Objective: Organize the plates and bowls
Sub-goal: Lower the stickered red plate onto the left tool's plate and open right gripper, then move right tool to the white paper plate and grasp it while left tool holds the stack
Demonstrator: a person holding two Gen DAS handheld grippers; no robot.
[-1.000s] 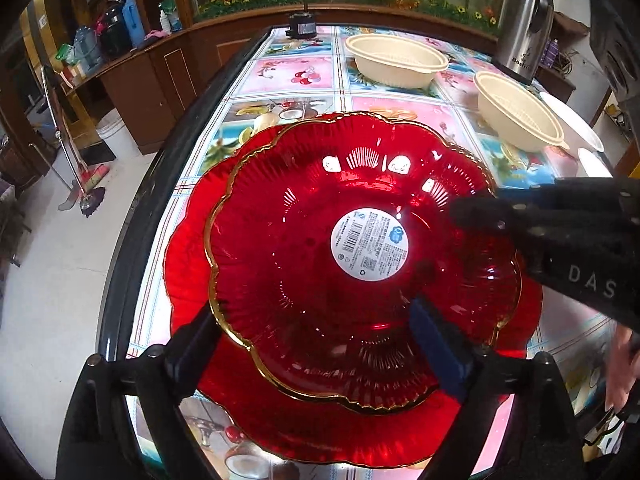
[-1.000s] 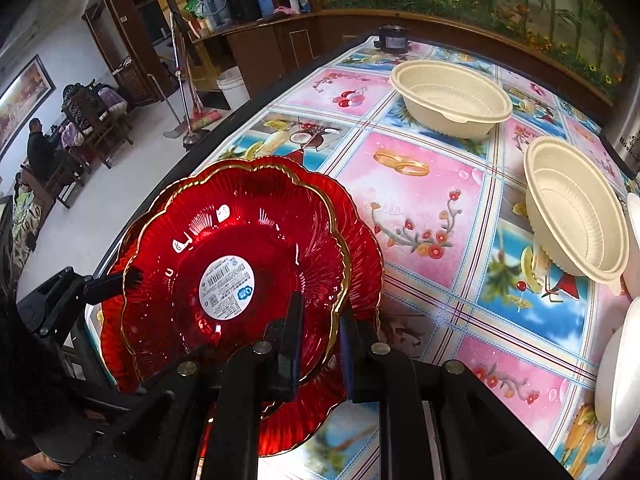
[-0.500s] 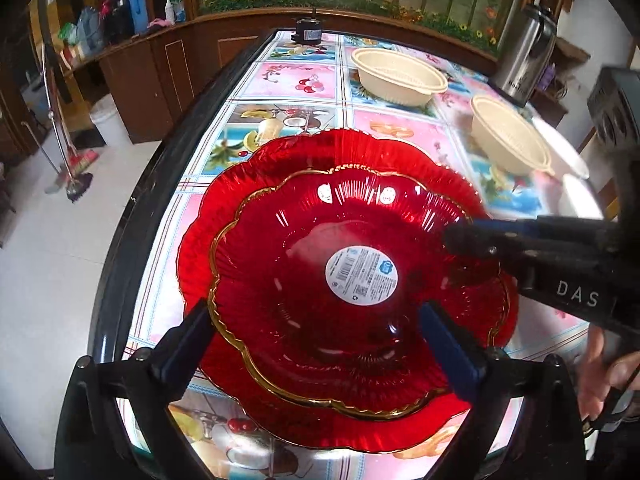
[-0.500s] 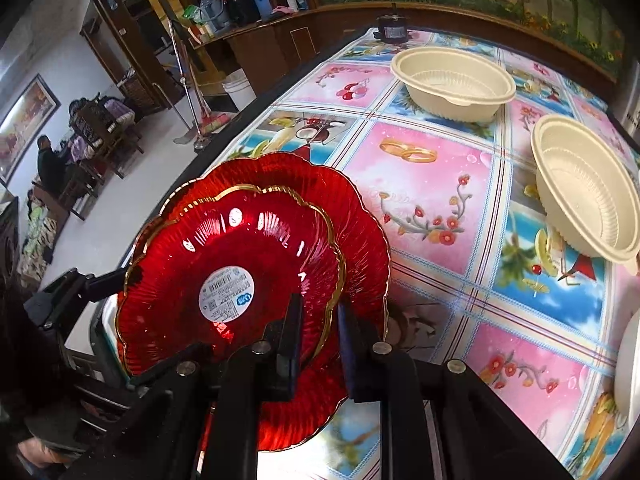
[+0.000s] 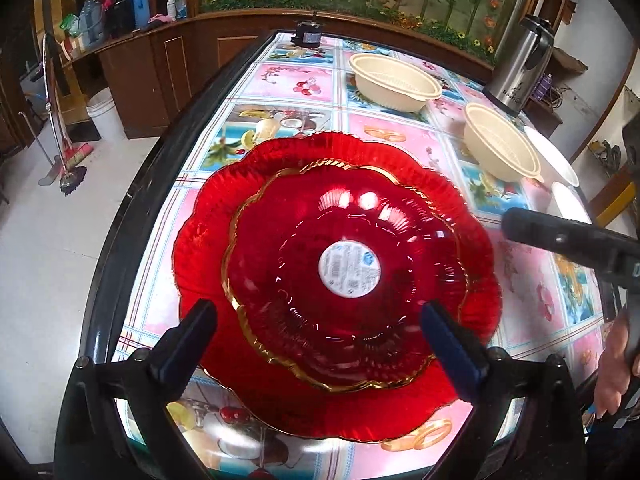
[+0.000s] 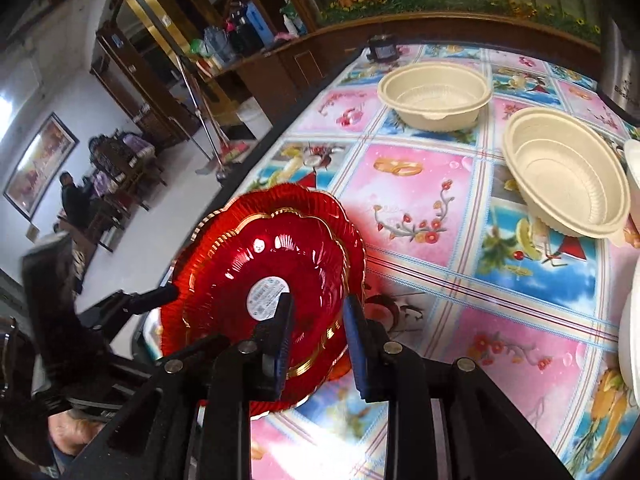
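Observation:
A small red glass plate (image 5: 304, 264) with a gold rim and a white sticker lies nested in a larger red plate (image 5: 400, 408) at the table's near-left edge. Both show in the right wrist view: the small plate (image 6: 240, 264) and the large plate (image 6: 344, 216). My left gripper (image 5: 316, 316) is open, its fingers either side of the plates' near rim. My right gripper (image 6: 318, 312) is open, its fingers just apart over the plates' right rim, and it shows in the left wrist view (image 5: 560, 236). Two cream bowls (image 6: 436, 94) (image 6: 568, 172) stand further back.
The table (image 6: 432, 184) has a pink and blue patterned cloth and a dark rim. White dishes (image 6: 634, 320) lie at the right edge. A steel thermos (image 5: 520, 68) and a small black device (image 5: 307, 36) stand at the far end. Floor lies left.
The small red plate came down into the large one. My right gripper opened off its rim and pulled back to the right. My left gripper drew back slightly.

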